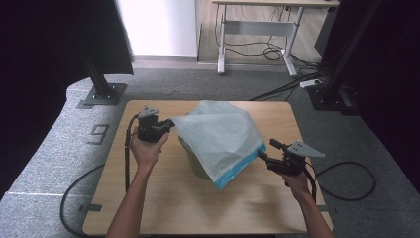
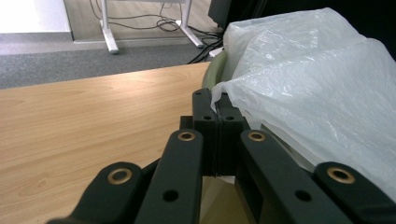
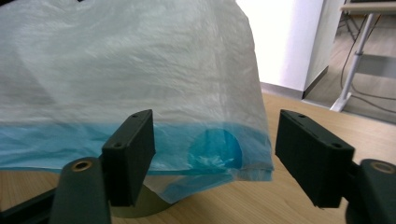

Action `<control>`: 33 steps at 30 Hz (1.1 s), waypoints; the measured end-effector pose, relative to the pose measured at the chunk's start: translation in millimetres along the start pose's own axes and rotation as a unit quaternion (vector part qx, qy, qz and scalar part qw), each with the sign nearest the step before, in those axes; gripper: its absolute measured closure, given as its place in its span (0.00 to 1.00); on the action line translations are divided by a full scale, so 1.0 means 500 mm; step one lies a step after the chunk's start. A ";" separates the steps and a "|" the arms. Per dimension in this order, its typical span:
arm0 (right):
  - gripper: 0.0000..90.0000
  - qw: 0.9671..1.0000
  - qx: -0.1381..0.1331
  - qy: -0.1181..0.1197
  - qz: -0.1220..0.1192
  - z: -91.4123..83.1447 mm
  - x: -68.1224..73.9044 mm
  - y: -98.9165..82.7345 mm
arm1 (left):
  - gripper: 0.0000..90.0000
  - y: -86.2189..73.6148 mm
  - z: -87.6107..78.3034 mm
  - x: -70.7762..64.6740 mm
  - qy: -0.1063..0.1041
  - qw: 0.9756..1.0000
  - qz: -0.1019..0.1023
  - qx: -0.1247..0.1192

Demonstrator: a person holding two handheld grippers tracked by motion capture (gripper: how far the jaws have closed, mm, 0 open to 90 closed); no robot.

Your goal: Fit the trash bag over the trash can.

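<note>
A translucent white plastic bag with a blue band along its edge drapes over an olive-green bin in the middle of the wooden table. My left gripper is shut on the bag's left edge; in the left gripper view the pads pinch the thin film beside the bin rim. My right gripper stands open at the bag's lower right corner. In the right gripper view the blue-banded corner hangs between the wide-apart jaws without touching them, and the bin's base shows beneath.
Black stand bases sit on the grey carpet beyond the table's far corners. A desk frame with loose cables stands at the back. Bare tabletop lies in front of the bin and to its left.
</note>
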State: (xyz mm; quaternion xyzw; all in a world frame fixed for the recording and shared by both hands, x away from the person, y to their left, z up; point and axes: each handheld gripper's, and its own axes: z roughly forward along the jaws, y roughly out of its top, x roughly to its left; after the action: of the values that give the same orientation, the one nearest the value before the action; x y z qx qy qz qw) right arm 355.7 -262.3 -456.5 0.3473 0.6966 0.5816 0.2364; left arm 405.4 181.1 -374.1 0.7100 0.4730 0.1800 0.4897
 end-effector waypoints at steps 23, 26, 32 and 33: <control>0.87 0.999 0.006 0.048 0.014 0.079 -0.001 -0.022 | 0.99 0.000 0.003 0.009 -0.008 1.000 -0.011 -0.003; 0.96 0.999 0.004 0.052 0.013 0.080 -0.001 -0.021 | 0.99 0.001 0.002 0.007 -0.010 1.000 -0.011 -0.004; 0.96 0.999 0.003 0.048 0.014 0.069 -0.003 -0.022 | 0.99 0.001 0.004 0.006 -0.011 1.000 -0.010 -0.002; 0.91 0.999 0.004 0.044 0.012 0.065 -0.003 -0.024 | 0.99 0.001 0.004 0.007 -0.010 1.000 -0.010 -0.002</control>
State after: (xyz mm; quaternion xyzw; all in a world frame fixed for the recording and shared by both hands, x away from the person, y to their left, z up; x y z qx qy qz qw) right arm 378.2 -243.4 -475.0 0.3305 0.7044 0.5965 0.1969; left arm 409.0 183.1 -375.5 0.7057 0.4747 0.1687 0.4981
